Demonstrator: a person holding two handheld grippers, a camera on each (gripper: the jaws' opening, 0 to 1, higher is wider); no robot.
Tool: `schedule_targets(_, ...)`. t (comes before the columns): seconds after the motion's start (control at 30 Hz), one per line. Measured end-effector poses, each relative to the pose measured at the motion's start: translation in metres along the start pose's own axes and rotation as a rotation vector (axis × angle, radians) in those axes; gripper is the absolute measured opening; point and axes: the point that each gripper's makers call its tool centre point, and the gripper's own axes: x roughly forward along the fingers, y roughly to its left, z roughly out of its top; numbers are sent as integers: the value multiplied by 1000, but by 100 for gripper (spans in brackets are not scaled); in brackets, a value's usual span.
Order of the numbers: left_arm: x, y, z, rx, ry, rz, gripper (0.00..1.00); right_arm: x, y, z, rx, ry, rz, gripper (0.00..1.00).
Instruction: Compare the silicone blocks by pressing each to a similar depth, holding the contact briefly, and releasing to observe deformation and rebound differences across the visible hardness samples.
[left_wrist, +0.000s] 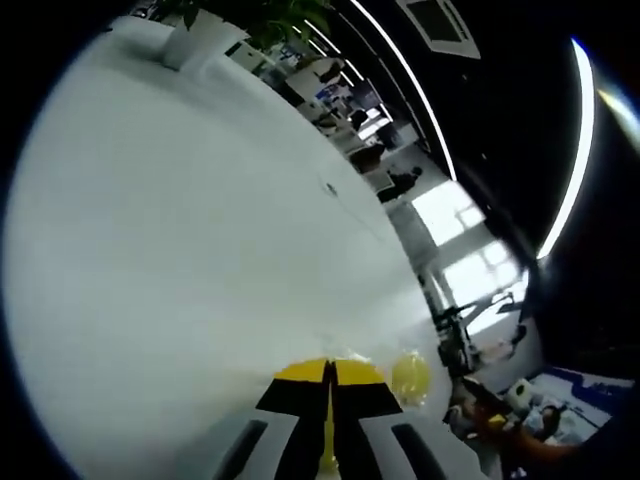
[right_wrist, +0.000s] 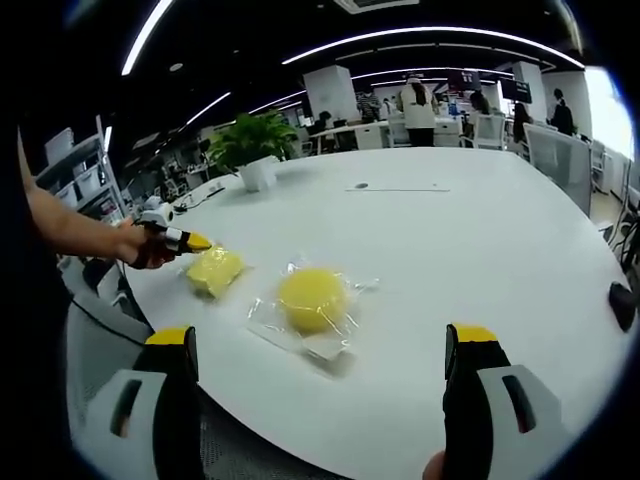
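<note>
Two yellow silicone blocks lie on the white table (right_wrist: 470, 230). The round block (right_wrist: 312, 298) sits in clear plastic wrap in front of my right gripper (right_wrist: 320, 338), whose jaws stand wide open and apart from it. The squarish block (right_wrist: 214, 270) lies to its left. A person's hand holds my left gripper (right_wrist: 185, 240) with its yellow tip at the near edge of that squarish block. In the left gripper view, my left gripper (left_wrist: 328, 375) has its jaws shut together, tips low on the table (left_wrist: 180, 250), with the round block (left_wrist: 410, 378) just to their right.
A potted plant (right_wrist: 255, 140) in a white pot (left_wrist: 200, 40) stands at the table's far side. A small dark mark (right_wrist: 362, 186) lies mid-table. Desks, chairs and people fill the office behind. The table's near edge runs just ahead of my right jaws.
</note>
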Motion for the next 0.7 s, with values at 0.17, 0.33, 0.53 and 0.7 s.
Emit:
schedule_targets(0.17, -3, -11, 1, -1, -37, -26, 0, 1, 1, 1, -9, 3, 9, 96)
schedule_targets(0.33, -7, -24, 3, 21, -52, -56, 0, 2, 2, 4, -19, 4, 20, 96)
schedule_targets(0.53, -12, -35, 1, 138, -30, -30, 0, 5, 5, 6, -27, -1, 38, 96)
schedule_targets(0.7, -18, -51, 5, 195, -54, -52, 0, 6, 10, 9, -32, -6, 50, 96)
